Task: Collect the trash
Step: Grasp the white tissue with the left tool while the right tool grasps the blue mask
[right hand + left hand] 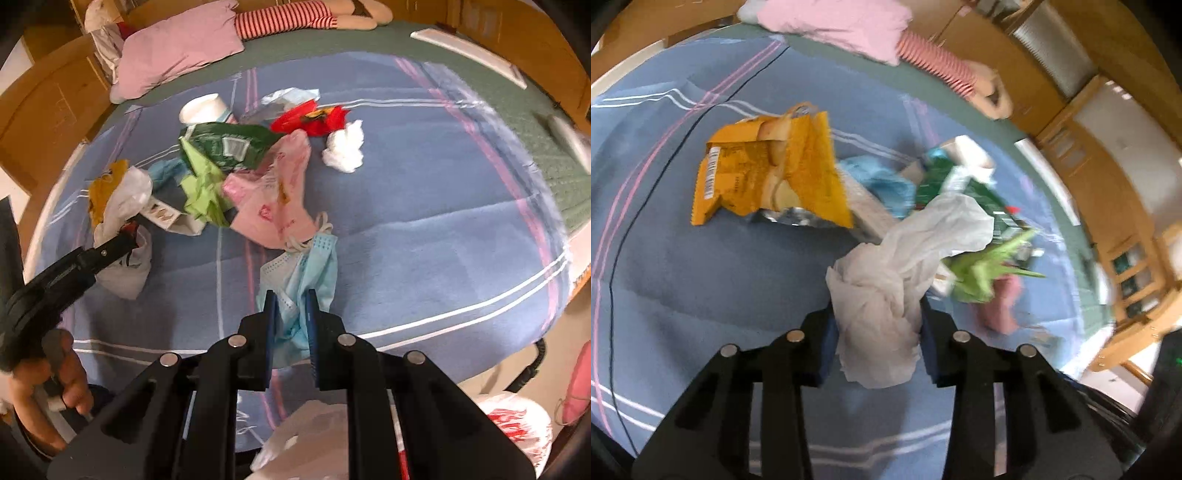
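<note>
My left gripper [876, 306] is shut on a crumpled white plastic bag [886, 295], which fills the gap between its blue pads. The right wrist view shows the same gripper [125, 236] at the left with that bag [125, 266] hanging from it. My right gripper [290, 306] is shut on a light blue face mask [317, 258], held just above the blue blanket [424, 240]. Several pieces of trash lie on the blanket: a yellow chip bag [768, 173], a dark green wrapper [229, 144], light green paper [203, 184], a pink bag [273, 192], a red wrapper [314, 118], a white tissue ball [343, 147] and a paper cup [203, 107].
A pink pillow [177, 51] and a doll with striped legs [288, 16] lie at the far end of the bed. Wooden cabinets [1108, 192] stand beside it. A white bag with red print [517, 432] sits on the floor at the near right. A person's hand [48, 376] holds the left gripper's handle.
</note>
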`<state>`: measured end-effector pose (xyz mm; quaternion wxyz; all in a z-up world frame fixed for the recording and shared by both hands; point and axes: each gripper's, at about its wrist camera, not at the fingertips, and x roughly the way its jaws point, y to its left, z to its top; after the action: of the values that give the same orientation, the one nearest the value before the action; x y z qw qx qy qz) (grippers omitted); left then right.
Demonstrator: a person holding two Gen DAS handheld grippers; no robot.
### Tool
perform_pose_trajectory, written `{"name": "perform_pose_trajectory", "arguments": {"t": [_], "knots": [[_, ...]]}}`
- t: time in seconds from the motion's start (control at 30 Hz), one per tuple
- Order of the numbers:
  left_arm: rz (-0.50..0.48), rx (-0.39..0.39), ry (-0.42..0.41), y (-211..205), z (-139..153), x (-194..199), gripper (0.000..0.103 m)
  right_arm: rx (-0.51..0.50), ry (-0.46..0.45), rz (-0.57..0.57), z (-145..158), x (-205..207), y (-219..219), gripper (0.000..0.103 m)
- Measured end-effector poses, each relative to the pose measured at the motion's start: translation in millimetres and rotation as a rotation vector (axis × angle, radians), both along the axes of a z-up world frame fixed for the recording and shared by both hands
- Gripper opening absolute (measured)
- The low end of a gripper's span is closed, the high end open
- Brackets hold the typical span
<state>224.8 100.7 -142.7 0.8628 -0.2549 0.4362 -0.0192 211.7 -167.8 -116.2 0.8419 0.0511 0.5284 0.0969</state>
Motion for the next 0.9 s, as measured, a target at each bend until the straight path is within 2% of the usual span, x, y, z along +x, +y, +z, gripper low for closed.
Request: {"name": "perform_pose_trajectory", "arguments": {"t": [0.1,0.23,0.27,0.33,0.47,0.53,0.63,0.67,0.8,0.87,0.9], "knots": [[-0.005,0.023,-0.004,-2.7,0.9,-4.3,0.039,-0.034,0.016,-0.022,-6.6,2.1,0.1,0.023],[-0.002,0.019,0.04,-0.3,-7.4,-7.2,0.039,-0.083,0.02,-0.058,-14.8,7.0,-1.7,0.052],[-0.003,0.032,0.043,-1.7,-8.0,-5.5,0.039,-0.112,0.013,-0.069,-16.7,9.1,-1.8,0.056],[-0.008,0.081,0.05,-4.9,-8.0,-9.7,0.039,-0.172,0.014,-0.078,-21.8,15.1,0.9,0.058],[-0.015,0.174,0.056,-13.9,-8.6,-10.9,0.046,-0.193,0.053,-0.071,-33.1,24.1,6.0,0.058],[-0.012,0.212,0.059,-17.5,-7.8,-11.2,0.063,-0.204,0.051,-0.06,-34.9,24.5,10.7,0.058],[-0.011,0.265,0.06,-20.3,-5.5,-12.3,0.08,-0.185,0.049,-0.028,-37.7,20.3,18.4,0.034],[-0.016,0.275,0.062,-21.5,-6.0,-11.4,0.081,-0.175,0.051,-0.025,-38.4,18.8,19.1,0.031],[-0.042,0.289,0.104,-24.3,-15.9,-4.8,0.081,-0.148,0.048,-0.037,-34.5,12.4,16.4,0.03],[-0.054,0.261,0.127,-22.4,-22.3,-2.3,0.073,-0.135,0.046,-0.042,-32.7,8.4,12.8,0.03],[-0.058,0.26,0.144,-22.0,-25.8,-1.2,0.062,-0.134,0.047,-0.043,-32.6,7.8,12.1,0.03]]}}
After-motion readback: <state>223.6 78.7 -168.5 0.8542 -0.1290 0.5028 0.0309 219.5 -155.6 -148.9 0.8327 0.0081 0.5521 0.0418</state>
